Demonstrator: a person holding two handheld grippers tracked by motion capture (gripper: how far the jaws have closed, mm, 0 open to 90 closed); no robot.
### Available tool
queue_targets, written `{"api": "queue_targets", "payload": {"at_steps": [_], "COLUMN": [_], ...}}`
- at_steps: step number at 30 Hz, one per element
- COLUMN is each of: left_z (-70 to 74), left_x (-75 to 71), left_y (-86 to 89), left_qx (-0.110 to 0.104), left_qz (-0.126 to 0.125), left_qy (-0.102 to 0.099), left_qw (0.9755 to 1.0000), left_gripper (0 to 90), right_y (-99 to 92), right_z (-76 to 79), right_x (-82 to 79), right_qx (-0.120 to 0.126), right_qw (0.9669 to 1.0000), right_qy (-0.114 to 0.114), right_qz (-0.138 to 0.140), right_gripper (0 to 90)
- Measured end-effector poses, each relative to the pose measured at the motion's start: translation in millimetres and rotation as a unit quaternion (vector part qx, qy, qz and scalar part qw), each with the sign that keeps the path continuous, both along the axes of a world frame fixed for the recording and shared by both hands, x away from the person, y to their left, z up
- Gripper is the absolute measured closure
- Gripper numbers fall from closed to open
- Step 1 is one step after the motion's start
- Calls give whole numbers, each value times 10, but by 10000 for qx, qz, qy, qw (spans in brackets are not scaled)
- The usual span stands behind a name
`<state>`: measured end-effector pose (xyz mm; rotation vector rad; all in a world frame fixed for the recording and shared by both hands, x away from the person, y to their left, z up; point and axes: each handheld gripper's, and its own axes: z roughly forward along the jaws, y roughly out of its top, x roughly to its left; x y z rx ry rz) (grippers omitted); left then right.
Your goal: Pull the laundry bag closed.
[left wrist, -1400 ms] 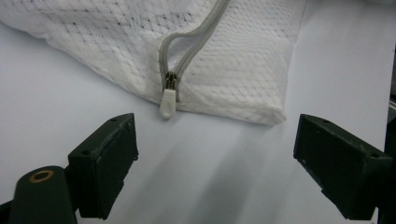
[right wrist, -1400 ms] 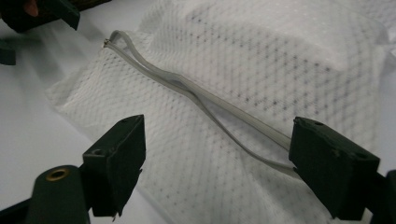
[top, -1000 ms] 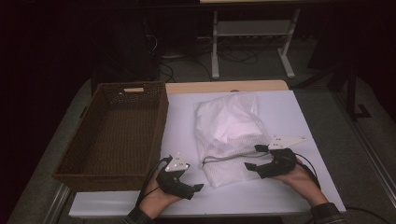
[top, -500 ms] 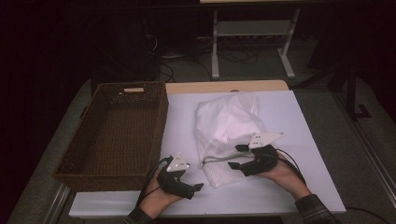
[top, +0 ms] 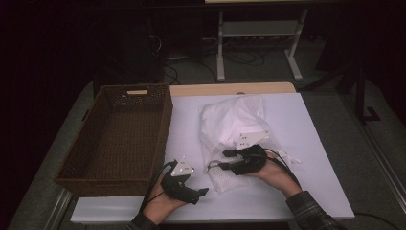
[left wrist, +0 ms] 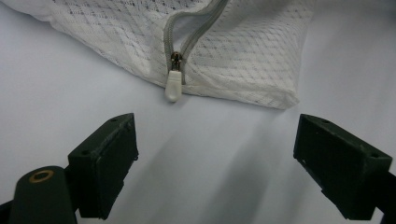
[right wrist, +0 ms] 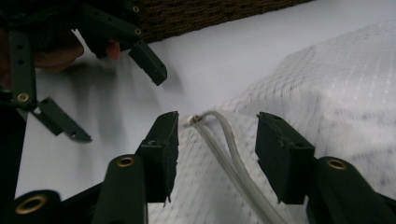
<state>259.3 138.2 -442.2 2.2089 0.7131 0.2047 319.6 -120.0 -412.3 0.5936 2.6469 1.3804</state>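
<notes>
A: Your left tongs (top: 203, 192) sat nearest you on the bench (top: 316, 143), jaws wide and released, nothing between them. From their own camera the white zip pull (left wrist: 173, 87) lay just ahead, apart from both pads.

B: And the right?

A: Your right tongs (right wrist: 217, 140) had just been closing, half drawn in over the near end of the mesh laundry bag (top: 230, 124). The grey zipper tape (right wrist: 224, 144) ran up between the jaws, but the pads weren't pressing it, so nothing was gripped yet.

B: What could have gone wrong?

A: You could have pinched loose mesh along with the tape; then any pull would have dragged the whole bag across the bench instead of working the zip. The slack fabric bunching there would have caused it.

B: Anything in the way?

A: The wicker basket (top: 119, 134) stood just left of the bag, empty. Beyond the bench, a metal stand (top: 258, 43) and floor cables, well apart.
</notes>
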Motion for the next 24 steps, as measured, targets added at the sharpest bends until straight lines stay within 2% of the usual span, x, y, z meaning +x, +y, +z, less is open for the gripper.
{"api": "queue_targets", "payload": {"at_steps": [1,9,17,24], "left_z": [-1,-17,-28,-31], "left_x": [0,-15,-50,-61], "left_y": [0,0,1,1], "left_qx": [8,67,95,121], "left_qz": [1,-7,14,9], "left_qy": [4,29,53,75], "left_qw": [10000,10000,9999,9999], "left_gripper": [131,131,131,131], "right_y": [94,332,528,567], "right_z": [0,-50,-164,-276], "right_x": [30,68,122,155], "right_qx": [-7,-68,-211,-472], "right_qw": [10000,9992,9981,9967], "right_qy": [33,77,120,147], "right_qz": [80,396,560,643], "right_gripper": [565,696,747,719]}}
